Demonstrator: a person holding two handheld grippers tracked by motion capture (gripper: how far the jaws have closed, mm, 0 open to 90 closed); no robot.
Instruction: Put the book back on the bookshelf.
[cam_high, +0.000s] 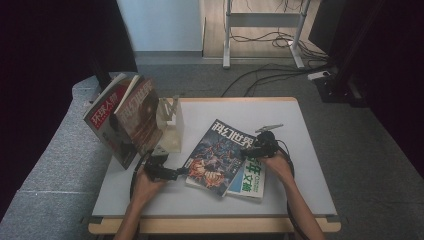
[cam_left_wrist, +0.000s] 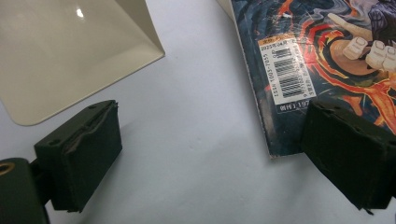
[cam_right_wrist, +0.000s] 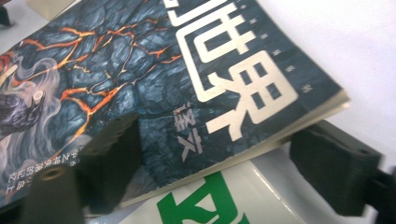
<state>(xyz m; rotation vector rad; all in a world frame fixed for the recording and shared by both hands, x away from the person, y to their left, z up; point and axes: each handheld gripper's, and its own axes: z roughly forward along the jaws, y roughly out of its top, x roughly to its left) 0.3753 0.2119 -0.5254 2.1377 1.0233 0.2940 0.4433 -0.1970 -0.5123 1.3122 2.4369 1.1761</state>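
Two magazines (cam_high: 122, 117) stand at the left against a cream bookend (cam_high: 171, 125) on our worktop (cam_high: 295, 150). Just right of them, our left hand-held gripper (cam_high: 184, 171) lies low with its jaws wide apart and nothing between them, one jaw beside the bookend, the other at the dark magazine's (cam_high: 220, 156) barcode corner. That magazine lies flat mid-worktop, overlapping a green-and-white one (cam_high: 248, 182). Our right hand-held gripper (cam_high: 248, 151) straddles its right edge, jaws part open, one above the cover, one below; we cannot tell whether they press.
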